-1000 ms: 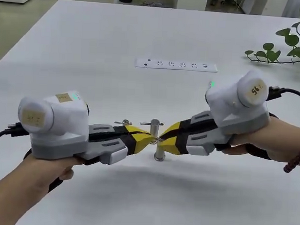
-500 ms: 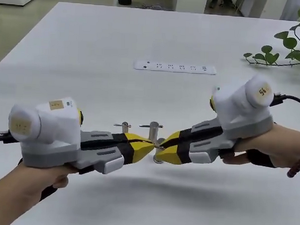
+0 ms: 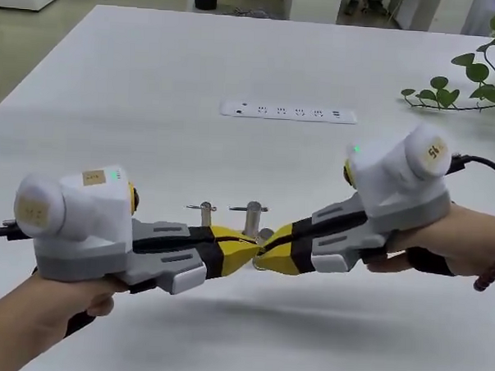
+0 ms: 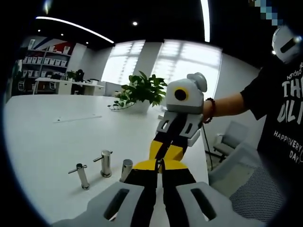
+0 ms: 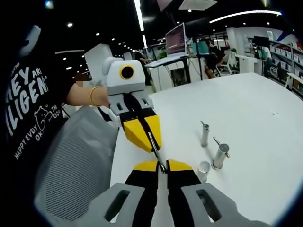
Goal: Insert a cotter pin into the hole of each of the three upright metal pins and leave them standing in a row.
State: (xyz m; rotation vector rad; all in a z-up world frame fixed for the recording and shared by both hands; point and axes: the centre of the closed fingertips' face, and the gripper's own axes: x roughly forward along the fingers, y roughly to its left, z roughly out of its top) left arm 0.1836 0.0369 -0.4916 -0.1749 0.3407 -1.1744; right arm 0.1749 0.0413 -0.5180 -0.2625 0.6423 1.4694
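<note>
Two tools meet tip to tip: the left gripper (image 3: pixel 246 245) and the right gripper (image 3: pixel 265 250) both clamp one thin cotter pin (image 5: pixel 155 150). Three metal pins (image 5: pixel 220 156) stand in a row on the table (image 3: pixel 153 83) just beside them.

The left gripper (image 3: pixel 246 245) and right gripper (image 3: pixel 268 254) meet tip to tip, jaws closed on a thin dark cotter pin (image 5: pixel 155 151) that bridges them, leaving no gap between. Just behind the tips, three upright silver metal pins (image 3: pixel 252 217) stand close together and bar a straight forward reach. Beyond them the white table (image 3: pixel 153 83) lies open up to a flat white power strip (image 3: pixel 288 112). A green leafy plant (image 3: pixel 482 77) crowds the far right corner.
</note>
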